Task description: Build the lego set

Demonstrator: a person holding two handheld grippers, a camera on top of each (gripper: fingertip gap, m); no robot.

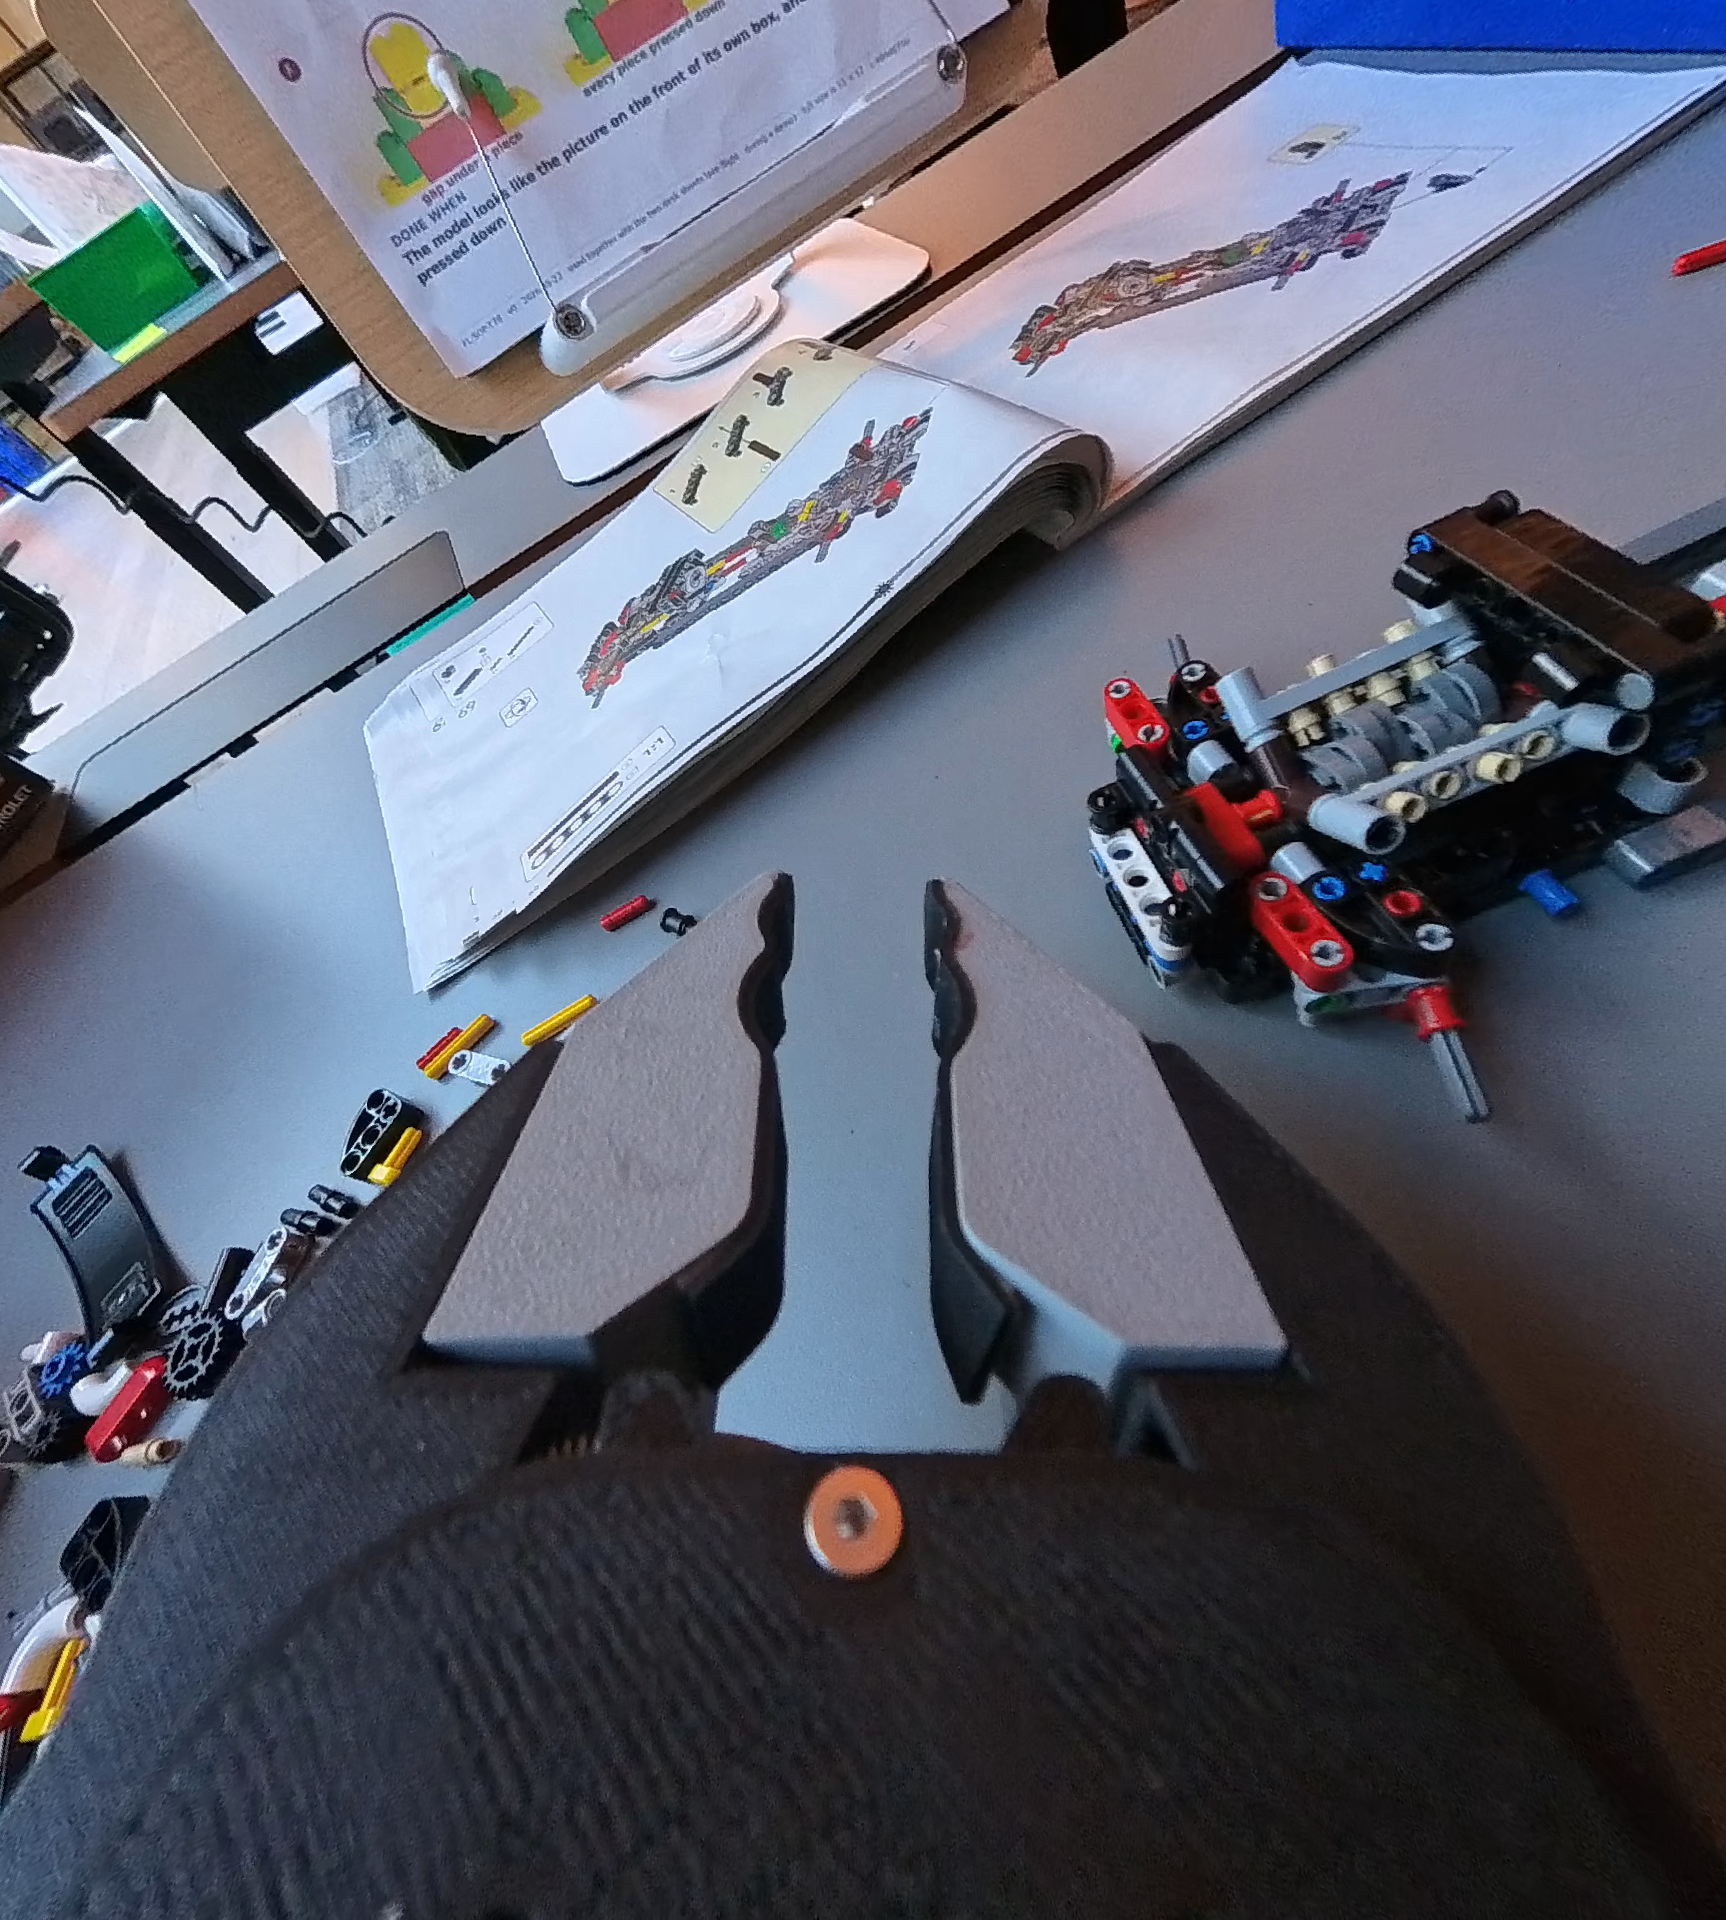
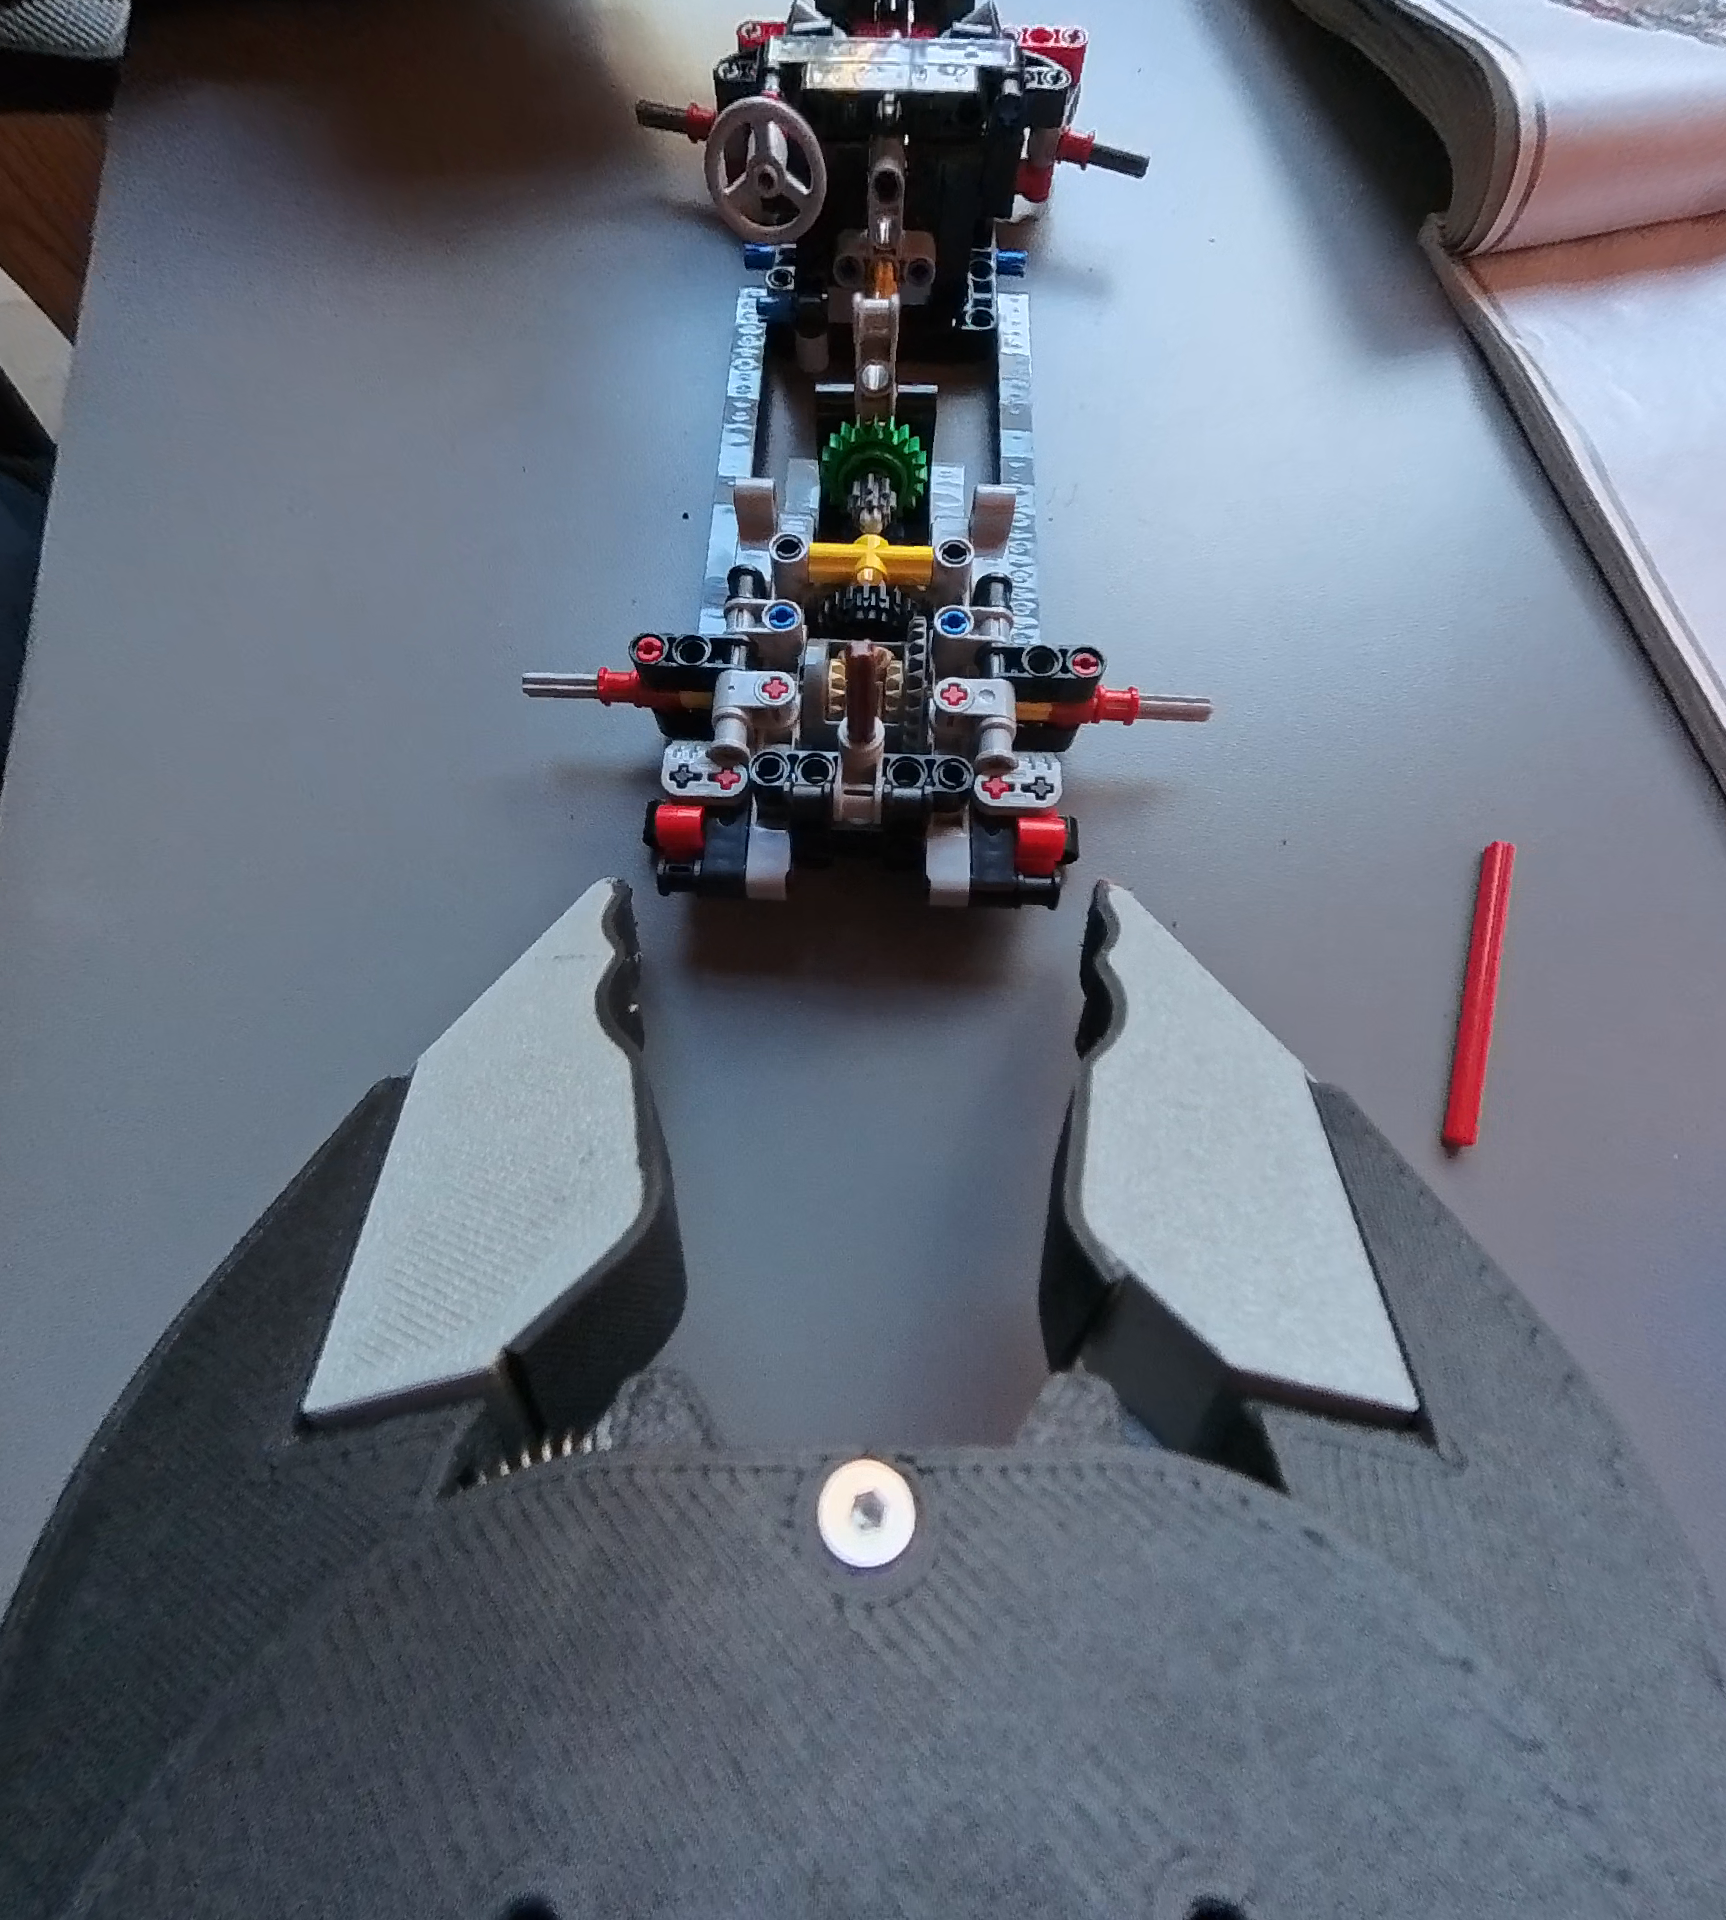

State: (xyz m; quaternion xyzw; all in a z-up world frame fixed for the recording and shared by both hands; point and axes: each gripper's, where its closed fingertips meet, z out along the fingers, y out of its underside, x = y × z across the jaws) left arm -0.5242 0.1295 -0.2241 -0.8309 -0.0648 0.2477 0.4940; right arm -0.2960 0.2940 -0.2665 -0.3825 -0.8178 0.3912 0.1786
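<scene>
Right gripper (image 2: 859,914): grey-faced fingers on a black printed body, jaws spread wide, nothing between them but bare table.
Nearest thing: long building-brick car chassis (image 2: 864,665), black and grey beams with red pins; its near end sits just beyond the fingertips, apart from both.
Chassis details: green gear (image 2: 874,457) mid-frame, yellow cross-piece (image 2: 869,563), grey steering wheel (image 2: 765,171) at the far end.
Right side: thin red plastic axle rod (image 2: 1479,992) lying on the grey tabletop (image 2: 319,623).
Far right: open instruction booklet (image 2: 1669,343).
</scene>
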